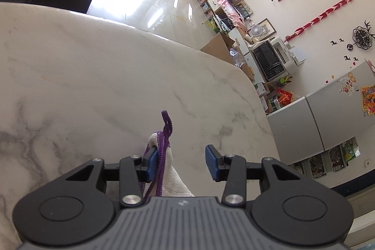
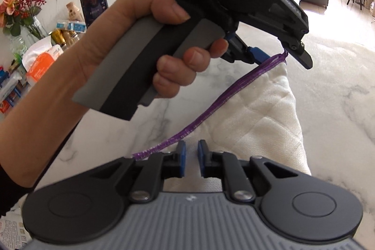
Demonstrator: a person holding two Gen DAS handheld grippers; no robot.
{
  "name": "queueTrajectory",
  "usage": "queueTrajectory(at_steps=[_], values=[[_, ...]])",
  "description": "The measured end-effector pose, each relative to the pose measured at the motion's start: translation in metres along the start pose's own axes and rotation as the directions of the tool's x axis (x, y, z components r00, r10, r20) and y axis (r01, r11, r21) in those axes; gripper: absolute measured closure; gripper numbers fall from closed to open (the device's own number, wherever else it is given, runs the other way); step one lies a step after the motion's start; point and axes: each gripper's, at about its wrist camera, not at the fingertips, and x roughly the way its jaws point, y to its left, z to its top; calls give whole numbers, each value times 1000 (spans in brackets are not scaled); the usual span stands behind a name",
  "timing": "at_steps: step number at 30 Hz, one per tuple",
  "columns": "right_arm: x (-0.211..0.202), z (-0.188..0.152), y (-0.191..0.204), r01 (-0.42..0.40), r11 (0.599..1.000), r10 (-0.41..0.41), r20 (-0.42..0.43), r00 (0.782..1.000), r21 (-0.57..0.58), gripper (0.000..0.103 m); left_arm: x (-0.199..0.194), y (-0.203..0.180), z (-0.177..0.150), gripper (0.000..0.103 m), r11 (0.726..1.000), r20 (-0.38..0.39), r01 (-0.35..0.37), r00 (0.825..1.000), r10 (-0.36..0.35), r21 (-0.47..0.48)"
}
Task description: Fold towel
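A white towel (image 2: 262,114) hangs stretched over the marble table (image 1: 93,76), its purple-trimmed edge running between both grippers. The left gripper (image 1: 182,162), jaws spread, has a corner draped on one finger; the right gripper (image 2: 191,162), jaws nearly together, sits at the near end, grip uncertain.

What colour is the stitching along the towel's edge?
Purple, on a white towel; the stitched edge shows best in the right wrist view.

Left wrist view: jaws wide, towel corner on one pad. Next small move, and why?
Probably close the left gripper on the towel corner. Its jaws stand wide apart, and the purple-edged corner only drapes over one pad, lifted off the table, so it could slip free.
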Motion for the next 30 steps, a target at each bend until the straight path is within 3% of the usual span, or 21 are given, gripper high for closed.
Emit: queueTrajectory(at_steps=[11,19,21,23,30], values=[[-4,5,0,28,1000,-28,38,999,10,85,2,19,-3,60,995,16,98,995,-98,-31],[-7,8,0,48,999,-49,65,997,19,84,3,24,-2,60,992,9,118,993,-117,-40],[-10,15,-5,114,993,-118,117,986,42,87,4,27,-1,60,991,6,126,992,-126,-48],[-7,20,-11,161,985,-169,145,975,68,96,6,27,-1,60,990,4,131,991,-131,-52],[10,37,-35,240,960,-263,165,951,147,100,6,29,0,60,990,2,130,991,-131,-49]])
